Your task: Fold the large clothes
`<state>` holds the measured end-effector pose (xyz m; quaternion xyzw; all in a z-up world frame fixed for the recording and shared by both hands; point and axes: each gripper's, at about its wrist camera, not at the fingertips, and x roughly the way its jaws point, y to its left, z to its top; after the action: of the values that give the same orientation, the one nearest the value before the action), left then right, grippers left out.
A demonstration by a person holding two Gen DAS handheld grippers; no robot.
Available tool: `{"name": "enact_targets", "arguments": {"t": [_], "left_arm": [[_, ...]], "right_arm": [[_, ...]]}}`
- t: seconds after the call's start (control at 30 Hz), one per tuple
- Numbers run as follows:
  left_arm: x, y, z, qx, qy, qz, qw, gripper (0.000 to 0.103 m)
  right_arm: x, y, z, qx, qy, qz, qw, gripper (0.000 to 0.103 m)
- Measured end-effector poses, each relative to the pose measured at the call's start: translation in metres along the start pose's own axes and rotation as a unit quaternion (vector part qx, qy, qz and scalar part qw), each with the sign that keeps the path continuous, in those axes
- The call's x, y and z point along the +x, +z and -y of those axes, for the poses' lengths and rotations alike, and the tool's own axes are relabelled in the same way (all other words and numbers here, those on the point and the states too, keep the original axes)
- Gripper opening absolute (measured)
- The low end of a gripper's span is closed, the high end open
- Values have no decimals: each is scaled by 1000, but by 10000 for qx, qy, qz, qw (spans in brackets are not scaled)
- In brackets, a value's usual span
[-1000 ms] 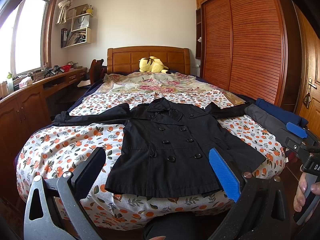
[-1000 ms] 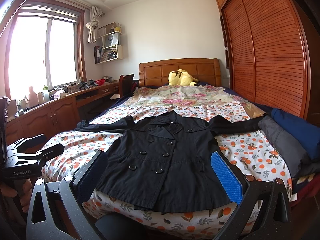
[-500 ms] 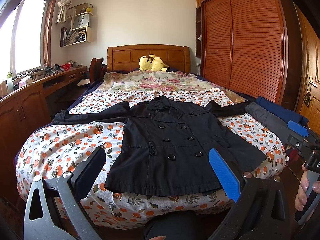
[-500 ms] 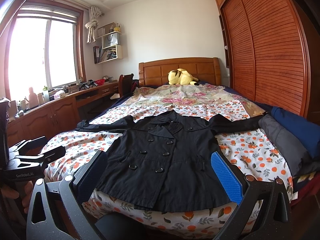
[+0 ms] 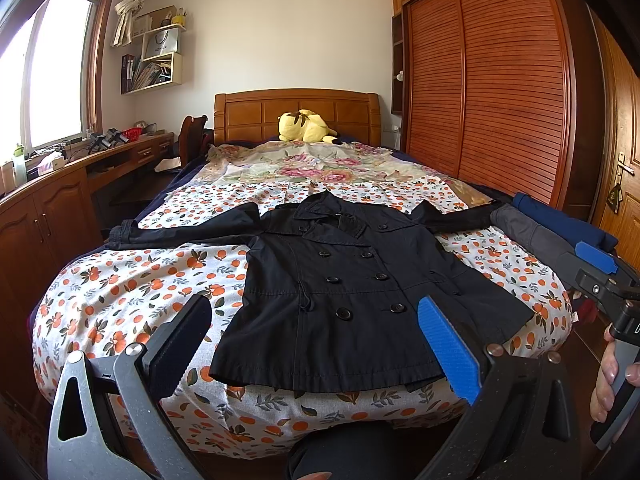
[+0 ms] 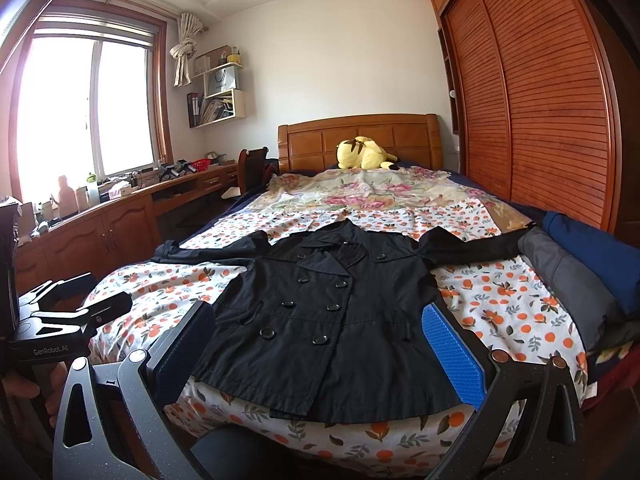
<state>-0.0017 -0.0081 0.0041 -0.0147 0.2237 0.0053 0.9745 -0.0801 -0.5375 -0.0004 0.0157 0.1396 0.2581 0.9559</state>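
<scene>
You can read "GenRobot.AI" on the left gripper (image 6: 56,332) body; the white shopping bag (image 5: 162,43) on the shelf reads "HONOR".

Bed (image 5: 120,304) under spread black coat (image 5: 352,300)

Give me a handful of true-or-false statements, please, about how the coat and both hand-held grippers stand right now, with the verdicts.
1. The black coat lies spread face up on the bed, sleeves out to both sides. True.
2. The left hand-held gripper is clamped on the coat's hem. False: it is open and holds nothing.
3. The right hand-held gripper is open and empty. True.
4. A yellow plush toy lies on the coat. False: it rests by the headboard, far from the coat.
5. The coat is already folded in half. False: it is unfolded.
</scene>
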Motion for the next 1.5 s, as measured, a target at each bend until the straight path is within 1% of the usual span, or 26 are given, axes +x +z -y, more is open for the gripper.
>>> {"name": "enact_targets", "arguments": {"t": [0.27, 0.4, 0.83, 1.0, 1.2, 1.3, 1.5], "left_arm": [[6, -6, -4, -11, -27, -52, 10000, 103], [17, -12, -9, -38, -40, -177, 9998, 103], [67, -36, -36, -271, 64, -595, 9978, 103], [82, -40, -44, -304, 73, -730, 9968, 103], [104, -40, -50, -219, 91, -922, 9955, 103], [118, -38, -52, -195, 159, -999, 9947, 103], [147, -33, -62, -137, 330, -1260, 9914, 103]], "right_arm": [[2, -1, 0, 6, -2, -29, 10000, 103], [8, -2, 0, -38, -1, -106, 9999, 103], [54, 0, 4, -128, -82, -625, 9979, 103], [68, 0, 5, -133, -76, -745, 9971, 103], [81, 0, 7, -144, 5, -742, 9971, 103], [89, 0, 9, -217, 130, -783, 9966, 103], [123, 5, 10, -357, 401, -820, 9952, 103]]}}
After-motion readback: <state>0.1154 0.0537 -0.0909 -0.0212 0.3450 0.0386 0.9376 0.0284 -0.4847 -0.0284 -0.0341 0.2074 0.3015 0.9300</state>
